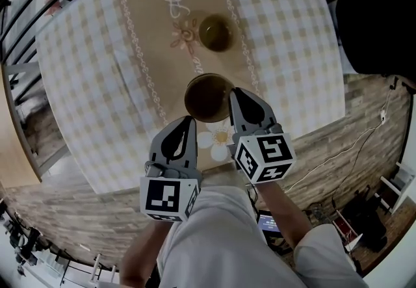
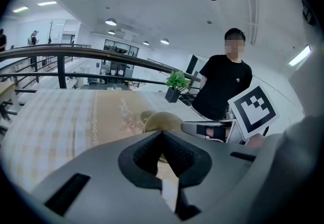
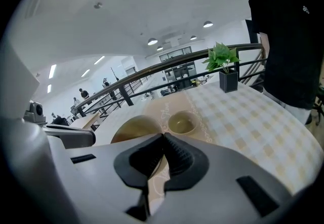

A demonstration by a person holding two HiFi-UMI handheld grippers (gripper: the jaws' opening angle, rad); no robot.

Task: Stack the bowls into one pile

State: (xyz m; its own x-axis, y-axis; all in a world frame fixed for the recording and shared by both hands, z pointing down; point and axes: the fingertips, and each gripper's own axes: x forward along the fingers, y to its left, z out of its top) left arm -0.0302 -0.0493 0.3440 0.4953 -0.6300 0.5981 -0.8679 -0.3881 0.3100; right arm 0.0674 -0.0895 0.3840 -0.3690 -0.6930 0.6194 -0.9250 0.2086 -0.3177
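1. Bowls unstacked: your right gripper (image 1: 235,95), jaws together on nothing, noses the rim of the near brown round bowl (image 1: 207,97), likely for a grip.
2. Your left gripper (image 1: 188,121), likewise closed, hangs back.
3. Smaller olive bowl (image 1: 215,32) sits apart, beyond.

Place: a big open hall in an office or lab type of building, not a home.
Ceiling: high and white, with round lamps (image 2: 111,21) and a long strip light (image 2: 299,56).
Railing: a dark metal railing (image 2: 61,69) runs behind the table, and far behind it there are people (image 3: 83,94).
Table: checked tablecloth (image 1: 292,52), beige runner (image 1: 156,39) and a small potted plant (image 3: 225,69).
Floor: stone-pattern surface (image 1: 370,111) with a loose white cable (image 1: 338,150).
Bystander: a person in a black T-shirt (image 2: 225,86) stands beside the table.
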